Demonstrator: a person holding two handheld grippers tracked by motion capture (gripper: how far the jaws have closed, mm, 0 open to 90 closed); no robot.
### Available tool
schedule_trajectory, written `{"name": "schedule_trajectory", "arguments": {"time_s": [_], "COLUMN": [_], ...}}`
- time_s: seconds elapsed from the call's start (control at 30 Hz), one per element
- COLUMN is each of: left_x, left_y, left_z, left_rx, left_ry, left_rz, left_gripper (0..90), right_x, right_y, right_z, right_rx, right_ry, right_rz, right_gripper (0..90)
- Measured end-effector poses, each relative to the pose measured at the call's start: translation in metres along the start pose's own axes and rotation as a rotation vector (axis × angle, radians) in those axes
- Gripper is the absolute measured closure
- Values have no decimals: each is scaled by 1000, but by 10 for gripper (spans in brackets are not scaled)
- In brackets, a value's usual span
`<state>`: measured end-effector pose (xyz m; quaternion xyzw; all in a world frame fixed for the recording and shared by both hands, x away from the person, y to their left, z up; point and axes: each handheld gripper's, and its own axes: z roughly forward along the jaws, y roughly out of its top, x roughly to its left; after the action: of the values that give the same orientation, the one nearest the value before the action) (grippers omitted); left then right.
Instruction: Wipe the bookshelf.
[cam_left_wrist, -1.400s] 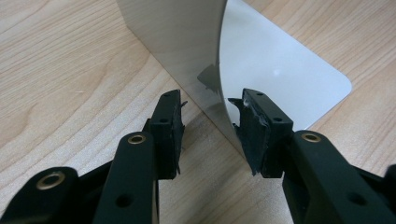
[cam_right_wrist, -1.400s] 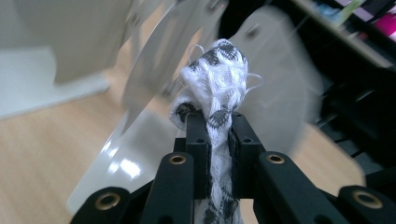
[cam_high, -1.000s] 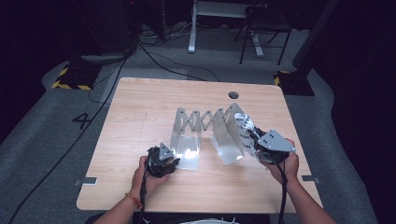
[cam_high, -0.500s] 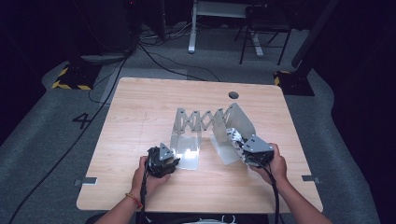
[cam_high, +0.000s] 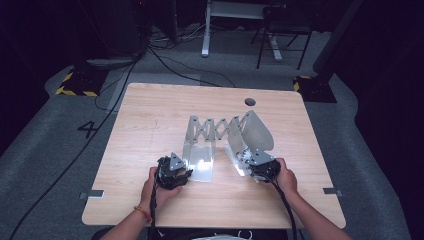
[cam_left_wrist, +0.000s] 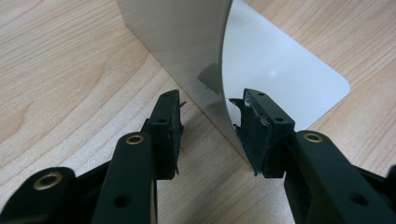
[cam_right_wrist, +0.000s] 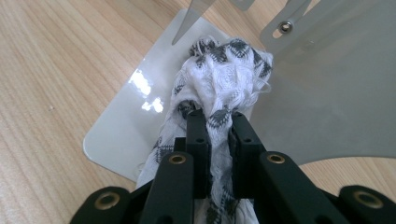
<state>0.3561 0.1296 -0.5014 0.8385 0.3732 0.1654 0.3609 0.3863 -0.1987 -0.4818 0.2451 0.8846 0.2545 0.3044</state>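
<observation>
A shiny metal folding rack (cam_high: 215, 129) with a scissor-link middle stands on the wooden table (cam_high: 150, 115). My left gripper (cam_high: 181, 169) sits at the near edge of its left end plate (cam_high: 201, 161). In the left gripper view, the plate's upright wall (cam_left_wrist: 182, 42) and flat base (cam_left_wrist: 285, 70) meet between the jaws of this gripper (cam_left_wrist: 210, 119), close to the right pad, and the left pad stands apart from them. My right gripper (cam_right_wrist: 219, 119) is shut on a bunched white cloth with a grey pattern (cam_right_wrist: 224, 70), low over the right end plate's base (cam_right_wrist: 135, 121) beside its upright panel (cam_right_wrist: 336, 93).
A dark round hole (cam_high: 250, 101) lies in the tabletop behind the rack. Cables (cam_high: 165, 60), a desk frame (cam_high: 235, 30) and a chair stand on the grey floor beyond the table. Bare wood lies at the table's left and far side.
My right gripper has come down and toward the near side with the cloth, from beside the right panel to low over its base plate. The left gripper has stayed put.
</observation>
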Motion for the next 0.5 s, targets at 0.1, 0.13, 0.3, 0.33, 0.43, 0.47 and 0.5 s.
{"name": "schedule_trajectory", "arguments": {"time_s": [0.1,0.13,0.3,0.33,0.43,0.47,0.5], "left_x": [0,0,0,0,0,0,0], "left_y": [1,1,1,1,1,1,1], "left_z": [0,1,0,0,1,1,0], "left_rx": [4,3,1,2,2,2,1], "left_ry": [-2,-1,-1,1,-8,-9,-3], "left_rz": [9,9,12,16,6,5,13], "left_gripper": [587,587,587,587,587,587,588], "right_x": [-3,-4,-10,-11,-15,-17,-19], "right_y": [-1,-1,5,8,16,19,22], "right_z": [-2,-4,-20,-25,-40,-46,-51], "right_rx": [14,8,-60,-77,-130,-151,-168], "right_ry": [-36,-52,-131,-147,-206,-222,-233], "right_rz": [1,0,-13,-12,-16,-14,-9], "right_gripper": [816,816,816,816,816,816,816]}}
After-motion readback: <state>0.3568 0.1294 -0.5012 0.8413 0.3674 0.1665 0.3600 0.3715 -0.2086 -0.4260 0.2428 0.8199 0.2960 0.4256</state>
